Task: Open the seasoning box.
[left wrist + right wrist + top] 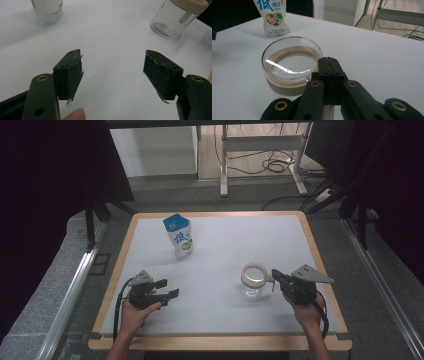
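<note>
A clear glass jar (pixel 253 281) with a beige-rimmed lid stands right of the white table's middle. My right gripper (pixel 274 273) sits just right of it, jaws shut. In the right gripper view the closed tips (pixel 328 59) meet the rim of the jar lid (pixel 290 66); whether they pinch any part of it I cannot tell. My left gripper (pixel 171 288) rests near the front left, open, pointing right. The left gripper view shows its jaws (pixel 113 53) wide apart over bare table, with the jar (pixel 170 20) far off at upper right.
A blue and white pouch (pixel 178 236) stands upright at the back left of the table (pixel 225 245), also seen as the pouch (pixel 273 17) behind the jar and the pouch (pixel 47 11). A wooden rim edges the tabletop. A desk frame and cables lie beyond.
</note>
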